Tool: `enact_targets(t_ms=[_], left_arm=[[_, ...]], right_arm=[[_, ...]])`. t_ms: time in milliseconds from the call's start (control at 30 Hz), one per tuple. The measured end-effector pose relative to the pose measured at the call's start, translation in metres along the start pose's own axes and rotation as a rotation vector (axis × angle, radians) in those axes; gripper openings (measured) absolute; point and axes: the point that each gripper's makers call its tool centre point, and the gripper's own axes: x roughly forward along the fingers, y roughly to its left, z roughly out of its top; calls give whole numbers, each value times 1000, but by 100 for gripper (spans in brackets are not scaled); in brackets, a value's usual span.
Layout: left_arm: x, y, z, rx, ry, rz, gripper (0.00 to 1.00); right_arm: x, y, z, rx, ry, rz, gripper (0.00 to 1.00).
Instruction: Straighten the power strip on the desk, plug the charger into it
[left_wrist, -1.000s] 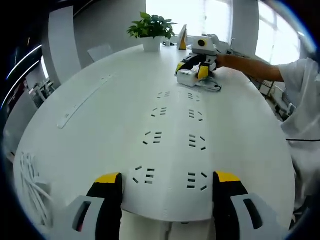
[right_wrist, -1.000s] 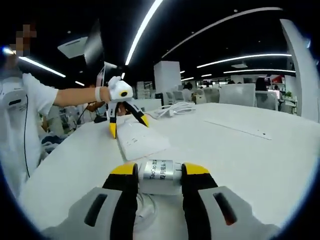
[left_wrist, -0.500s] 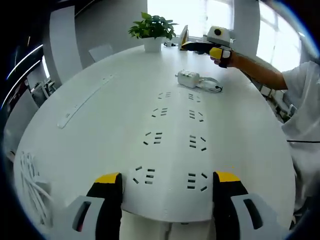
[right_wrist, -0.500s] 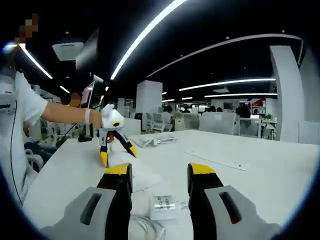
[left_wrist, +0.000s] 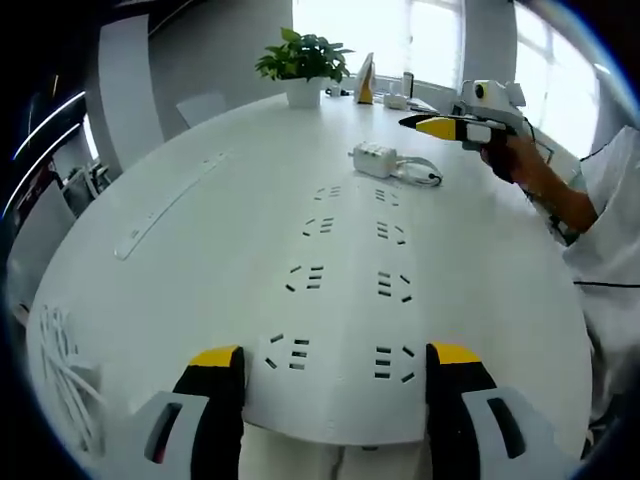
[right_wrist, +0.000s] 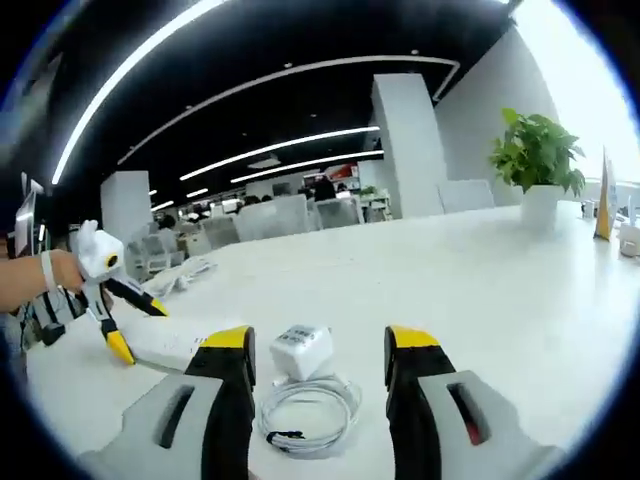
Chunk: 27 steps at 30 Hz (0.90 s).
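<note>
Writing: none I can read now; the print on the charger (right_wrist: 301, 350) is turned away from my right claw's camera.
Power strip: the power strip (left_wrist: 340, 290) lies flat on the desk (left_wrist: 180, 260), its near end between the spread jaws of my left claw (left_wrist: 335, 362), its sockets running away toward the charger (left_wrist: 376, 158).
Charger: at the far end of the strip, apart from it, its coiled cable (right_wrist: 305, 410) beside it.
Left claw: open, holding nothing.
Right claw: my right claw (right_wrist: 320, 345) is open and empty above the charger.
Room: white oval desk, a potted plant (left_wrist: 302, 62) at the far edge by bright windows, ceiling light strips and office chairs beyond.
Change: a second ago my right claw gripped the charger; it has since let go, lifted and swung right.
</note>
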Motion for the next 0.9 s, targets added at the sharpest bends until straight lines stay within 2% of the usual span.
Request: enact_targets(t_ms=[67,167,267,333,400,533,600,667,767,900], left_arm=[[0,0,0,2,-1,-1,75],[1,1,1,4,-4,-3,75],[1,1,2,7,-11,-6,75],[1,0,2,8,-14,-8,75],[1,-1,2,9,-14,-9,75],[2,-2,3,15,-15,-14,75],[1,-2,4,18,-16,-15,75],[1,-3,4,19,-17,-17,75],[1,-3,4,20,-18,-18,75],[1,-4,4,23,-21,-21,75]], right_arm=[[8,7,-7,-40,25,-38,55],[22,22,-11,-82,39,-53,50],[32,17,-18,-22,61,-118,48],[36,14,-19,-23,64,-150,49],[41,11,-23,-12,104,-175,51],[48,7,-27,-18,125,-209,48],[56,3,-26,-14,129,-220,48],[48,3,-27,-20,132,-230,48],[49,4,-28,-28,132,-233,47],[48,9,-28,-45,129,-218,41]])
